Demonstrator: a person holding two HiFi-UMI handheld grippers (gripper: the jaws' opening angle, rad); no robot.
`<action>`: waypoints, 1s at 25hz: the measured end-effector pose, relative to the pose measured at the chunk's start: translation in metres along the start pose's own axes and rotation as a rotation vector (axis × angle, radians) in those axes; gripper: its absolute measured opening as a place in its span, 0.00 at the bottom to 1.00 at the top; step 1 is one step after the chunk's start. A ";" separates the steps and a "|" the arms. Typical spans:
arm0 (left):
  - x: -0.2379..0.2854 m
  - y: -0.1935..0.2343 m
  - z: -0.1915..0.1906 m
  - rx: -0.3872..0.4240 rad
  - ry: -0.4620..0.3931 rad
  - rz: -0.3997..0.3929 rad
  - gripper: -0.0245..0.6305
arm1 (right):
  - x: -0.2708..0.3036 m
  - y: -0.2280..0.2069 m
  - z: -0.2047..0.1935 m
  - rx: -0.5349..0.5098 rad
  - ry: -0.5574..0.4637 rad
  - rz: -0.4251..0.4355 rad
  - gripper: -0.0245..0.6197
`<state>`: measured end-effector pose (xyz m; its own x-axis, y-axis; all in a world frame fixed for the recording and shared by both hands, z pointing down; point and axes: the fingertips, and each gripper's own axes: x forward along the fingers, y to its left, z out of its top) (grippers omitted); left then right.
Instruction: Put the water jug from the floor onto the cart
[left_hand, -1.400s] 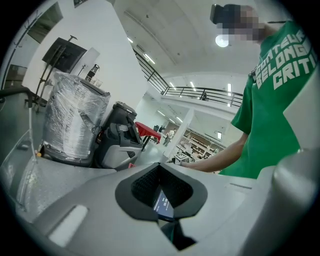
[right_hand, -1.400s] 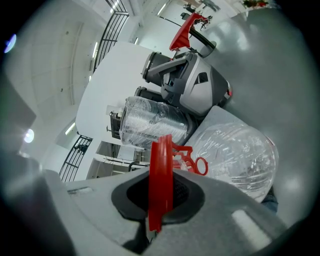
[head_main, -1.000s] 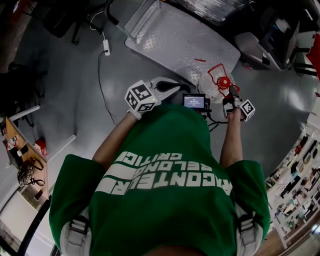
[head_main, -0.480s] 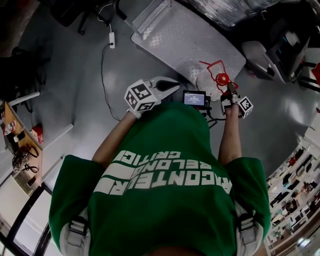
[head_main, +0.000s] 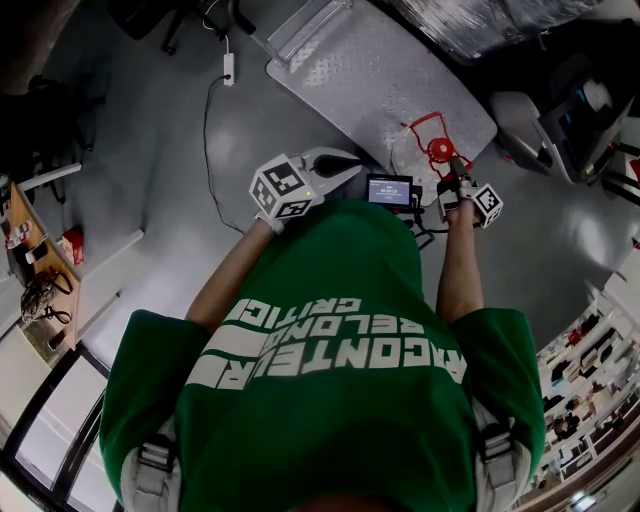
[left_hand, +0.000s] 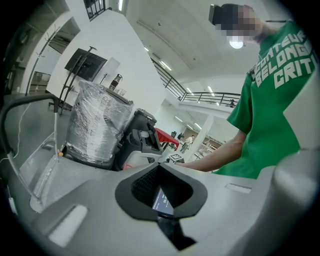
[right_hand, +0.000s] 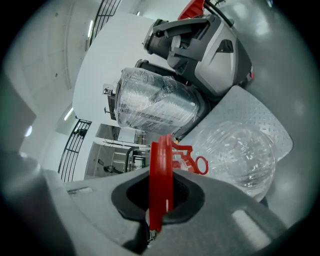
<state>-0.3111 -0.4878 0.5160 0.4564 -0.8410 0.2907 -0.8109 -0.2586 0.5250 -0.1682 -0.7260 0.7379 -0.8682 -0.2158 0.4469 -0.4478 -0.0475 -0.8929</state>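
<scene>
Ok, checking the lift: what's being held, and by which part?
The water jug, by its red handle, clamped edge-on in the right gripper. The left gripper holds nothing.

The glossy grey floor (head_main: 150, 170) carries a white cable (head_main: 207, 130) with a small white plug block (head_main: 229, 68) and the low metal cart (head_main: 360, 70), the clear water jug (right_hand: 240, 155) at its deck's near corner, a film-wrapped bundle (left_hand: 97, 125) at its far edge.
</scene>
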 end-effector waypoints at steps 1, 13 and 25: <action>0.002 0.000 0.001 -0.004 0.000 0.004 0.05 | 0.003 0.000 0.001 -0.002 0.009 0.000 0.03; 0.024 0.015 0.017 -0.036 -0.002 0.076 0.05 | 0.059 0.003 0.026 -0.024 0.096 0.002 0.03; 0.052 0.042 0.032 -0.081 0.001 0.134 0.05 | 0.131 0.005 0.035 -0.040 0.202 0.023 0.03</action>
<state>-0.3333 -0.5583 0.5276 0.3461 -0.8651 0.3632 -0.8325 -0.1046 0.5441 -0.2771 -0.7883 0.7901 -0.9017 -0.0160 0.4320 -0.4320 -0.0054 -0.9019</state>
